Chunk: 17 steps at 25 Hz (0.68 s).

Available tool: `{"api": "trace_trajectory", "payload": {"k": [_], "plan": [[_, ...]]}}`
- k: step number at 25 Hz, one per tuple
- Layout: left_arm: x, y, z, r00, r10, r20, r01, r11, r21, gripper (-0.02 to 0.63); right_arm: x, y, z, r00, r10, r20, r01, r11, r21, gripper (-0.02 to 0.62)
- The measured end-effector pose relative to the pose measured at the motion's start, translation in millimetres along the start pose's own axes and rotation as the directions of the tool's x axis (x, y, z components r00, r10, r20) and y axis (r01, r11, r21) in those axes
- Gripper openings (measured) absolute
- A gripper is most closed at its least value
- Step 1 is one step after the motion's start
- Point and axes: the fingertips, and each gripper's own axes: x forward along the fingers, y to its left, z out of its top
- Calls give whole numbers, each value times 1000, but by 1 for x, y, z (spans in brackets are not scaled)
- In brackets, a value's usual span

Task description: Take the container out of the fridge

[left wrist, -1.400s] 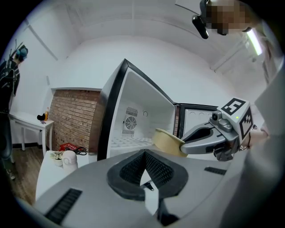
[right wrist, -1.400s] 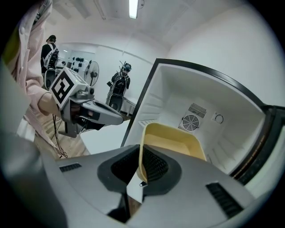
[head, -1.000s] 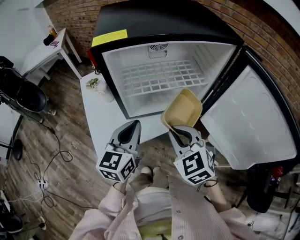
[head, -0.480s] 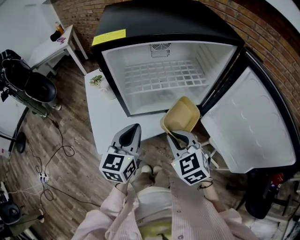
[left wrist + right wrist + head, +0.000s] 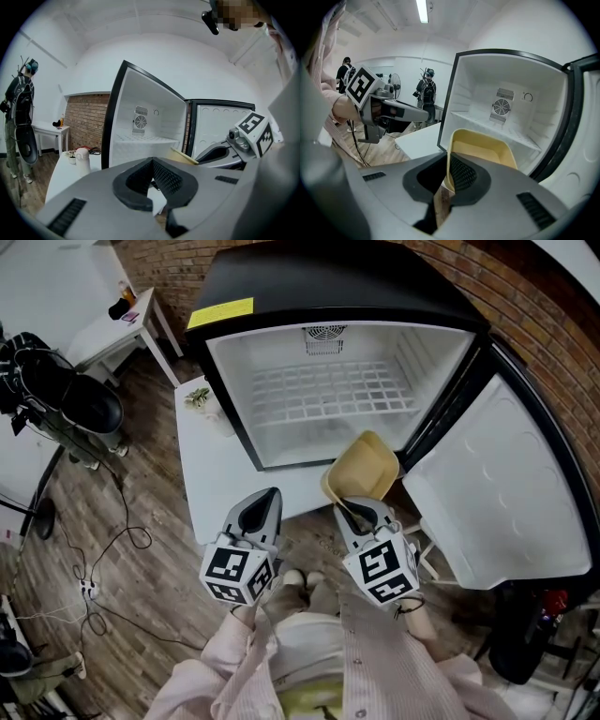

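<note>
The black fridge (image 5: 328, 277) stands open, with a bare wire shelf (image 5: 328, 395) in its white inside. A yellow open container (image 5: 364, 465) hangs just outside the fridge's lower front edge, tilted on its side. My right gripper (image 5: 352, 507) is shut on its near wall; the right gripper view shows the wall (image 5: 487, 150) pinched between the pads of that gripper (image 5: 449, 173). My left gripper (image 5: 265, 498) hovers to the left of the container, apart from it. In the left gripper view its (image 5: 152, 161) pads meet with nothing between them.
The fridge door (image 5: 497, 493) is swung wide to the right. A low white table (image 5: 216, 474) in front of the fridge carries a small plant and a white figurine (image 5: 82, 159). A black chair (image 5: 66, 404) and floor cables (image 5: 103, 559) lie to the left. A person (image 5: 426, 91) stands far off.
My head view has shifted a little to the left. The right gripper keeps its hold on the container in front of the fridge; both grippers have barely moved.
</note>
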Motion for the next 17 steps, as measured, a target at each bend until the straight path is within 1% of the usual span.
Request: {"api": "trace_trajectory", "payload": {"k": [12, 17], "plan": [[0, 2, 1, 1000, 15, 2, -15, 1000, 10, -9, 2, -2, -1, 1000, 3, -5, -3, 1000, -10, 23], [0, 1, 1, 1000, 15, -1, -15, 1000, 9, -9, 2, -4, -1, 1000, 8, -2, -8, 1000, 4, 23]]}}
